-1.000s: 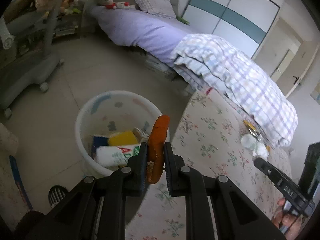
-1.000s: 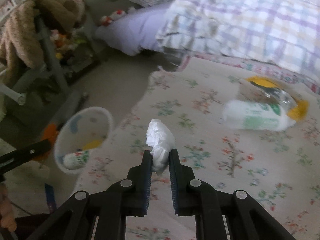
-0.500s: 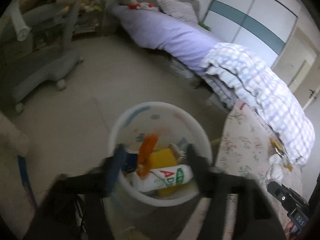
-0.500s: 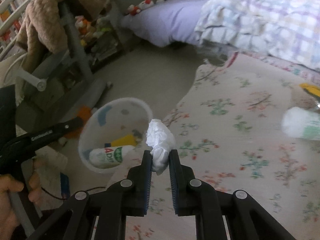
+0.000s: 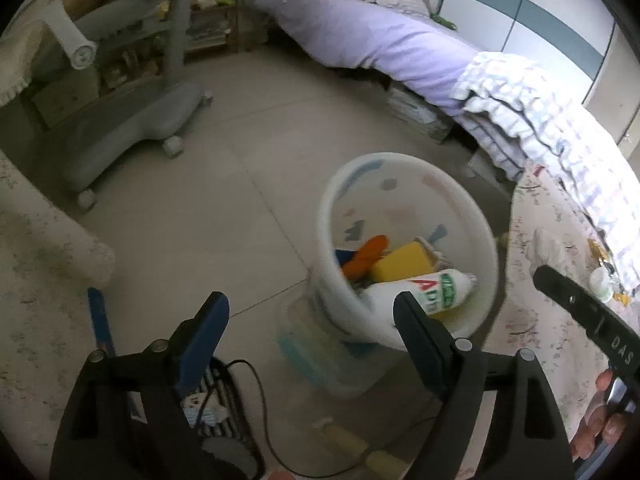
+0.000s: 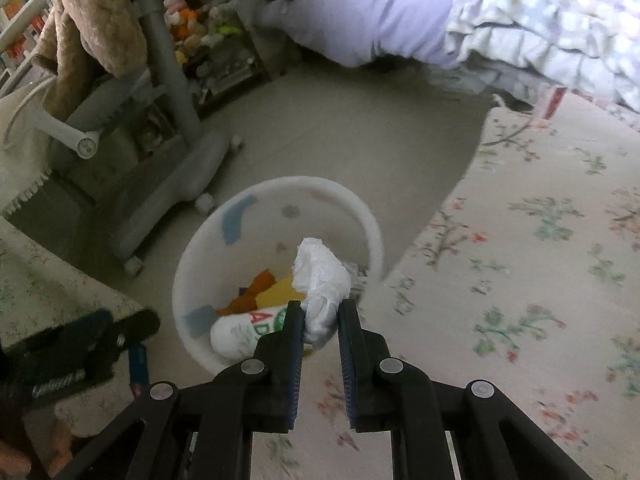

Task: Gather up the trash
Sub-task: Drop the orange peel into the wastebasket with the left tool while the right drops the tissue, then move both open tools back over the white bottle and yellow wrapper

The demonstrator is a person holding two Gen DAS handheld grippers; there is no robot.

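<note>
A white bin (image 5: 404,178) (image 6: 280,186) stands on the floor by the flowered bedspread. In it lie an orange peel (image 5: 366,254) (image 6: 250,294), a yellow piece (image 5: 402,266) and a white bottle (image 5: 416,290) (image 6: 240,334). My left gripper (image 5: 310,306) hangs just left of the bin, jaws opening wide with nothing between them. My right gripper (image 6: 320,312) is shut on a crumpled white tissue (image 6: 322,280) and hovers over the bin's near rim. In the left wrist view the right gripper (image 5: 580,318) shows at the right edge, with the tissue (image 5: 548,246) at its tip.
A grey wheeled chair base (image 5: 132,128) (image 6: 160,184) stands on the tiled floor left of the bin. The flowered bedspread (image 6: 540,280) fills the right side, with more trash (image 5: 602,280) on it. A cable and a striped object (image 5: 216,400) lie under the left gripper.
The left gripper opened over the bin and the orange peel dropped in; the gripper then shifted left. The right gripper carried the tissue leftward from the bedspread to above the bin.
</note>
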